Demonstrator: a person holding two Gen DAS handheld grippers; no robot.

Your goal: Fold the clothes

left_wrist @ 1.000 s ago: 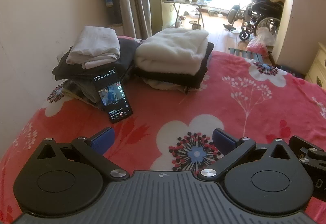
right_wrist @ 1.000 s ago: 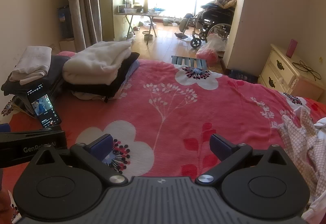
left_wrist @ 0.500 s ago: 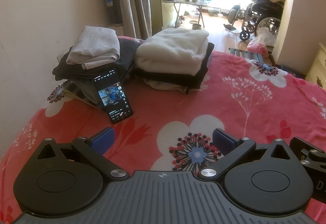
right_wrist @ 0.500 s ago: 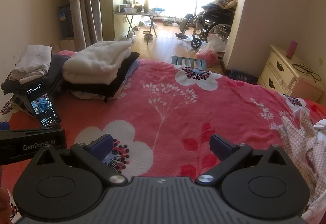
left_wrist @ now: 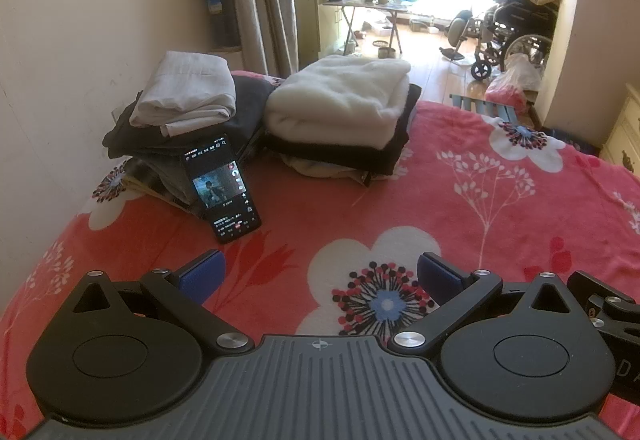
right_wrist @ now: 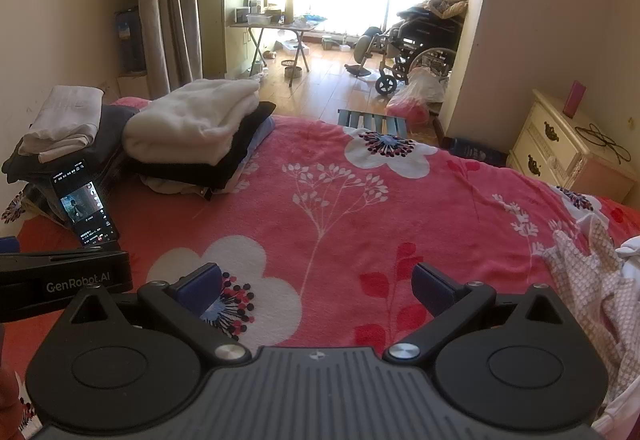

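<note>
Both tools hover low over the bed [right_wrist: 360, 200], jaws spread wide and empty: the left hand-held gripper [left_wrist: 318, 274] and the right hand-held gripper [right_wrist: 316, 286]. The next garment, a checked cloth [right_wrist: 588, 280], lies crumpled off to the right, nearest the right one; the frame edge cuts it off, so its long axis is unclear. Farther left, by a propped phone [left_wrist: 222, 188], stand the folded stacks [left_wrist: 340, 112].
</note>
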